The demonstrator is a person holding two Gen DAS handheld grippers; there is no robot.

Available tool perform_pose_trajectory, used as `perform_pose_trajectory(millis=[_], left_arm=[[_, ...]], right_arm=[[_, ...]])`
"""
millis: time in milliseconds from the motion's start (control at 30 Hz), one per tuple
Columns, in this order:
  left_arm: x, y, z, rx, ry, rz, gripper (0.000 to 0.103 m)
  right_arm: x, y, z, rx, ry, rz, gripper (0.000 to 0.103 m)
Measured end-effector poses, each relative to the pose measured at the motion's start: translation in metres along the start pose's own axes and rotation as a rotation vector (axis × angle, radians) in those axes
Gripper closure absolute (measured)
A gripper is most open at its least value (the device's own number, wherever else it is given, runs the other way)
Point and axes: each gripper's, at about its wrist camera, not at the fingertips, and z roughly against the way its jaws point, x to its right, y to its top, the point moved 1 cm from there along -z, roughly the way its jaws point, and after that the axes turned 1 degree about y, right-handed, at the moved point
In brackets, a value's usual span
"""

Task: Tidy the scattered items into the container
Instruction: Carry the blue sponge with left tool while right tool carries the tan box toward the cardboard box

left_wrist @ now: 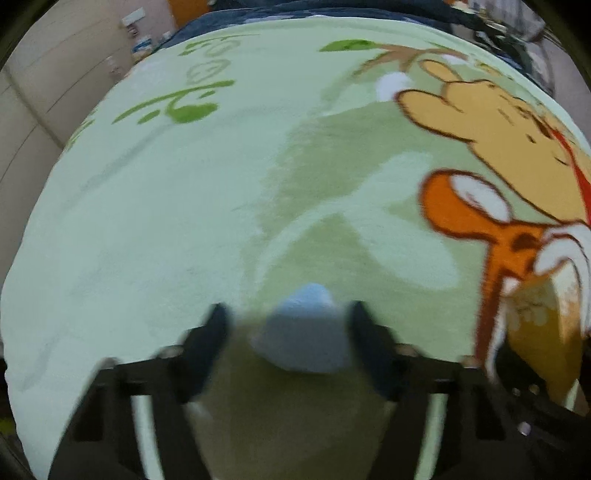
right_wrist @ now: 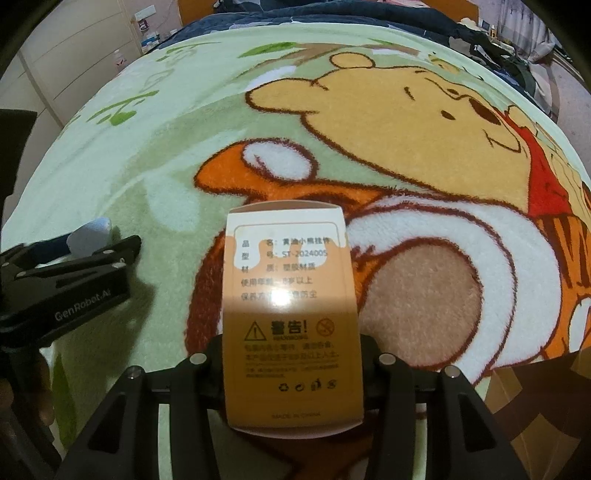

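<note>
My right gripper (right_wrist: 291, 354) is shut on an orange and white product box (right_wrist: 291, 314) with a printed label, held upright above the blanket. The box's edge shows at the far right of the left wrist view (left_wrist: 546, 332). My left gripper (left_wrist: 288, 328) has a pale blue soft item (left_wrist: 306, 332) between its fingers, which stand apart; the item touches the right finger (left_wrist: 369, 339), and a gap shows by the left finger. The frame is blurred. The left gripper also shows at the left of the right wrist view (right_wrist: 88, 236) with the blue item (right_wrist: 90, 234) at its tip.
A green cartoon blanket (left_wrist: 184, 203) with a yellow bear and an orange tiger covers the bed (right_wrist: 147, 166). A brown cardboard box corner (right_wrist: 546, 413) sits at lower right. Cabinets (left_wrist: 44, 85) stand at the left, dark bedding (right_wrist: 332, 14) at the far edge.
</note>
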Motion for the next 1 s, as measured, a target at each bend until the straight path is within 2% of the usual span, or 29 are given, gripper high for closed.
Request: perform_pose_trajectory(millis=[33,267,467,800,1000], left_arm=[[0.004,0.000,0.003,0.004,-0.004,-0.018,0.061],[0.003,-0.005,0.015,-0.007,-0.018,0.004,0.061],[-0.005,-0.020,0.032,-0.023,-0.022,0.002,0.061],[-0.020,-0.060,0.064,-0.052,0.036,0.006,0.061],[-0.031,-0.072,0.090,-0.058,0.072,0.025,0.061]], right_arm=[[0.000,0.000,0.001,-0.001,-0.001,0.000,0.054],[-0.003,-0.003,0.009,0.008,-0.018,0.016,0.057],[-0.013,-0.009,0.026,0.014,0.004,0.019,0.057],[-0.034,-0.021,0.061,0.026,0.011,0.055,0.057],[-0.048,-0.032,0.094,0.041,0.017,0.091,0.057]])
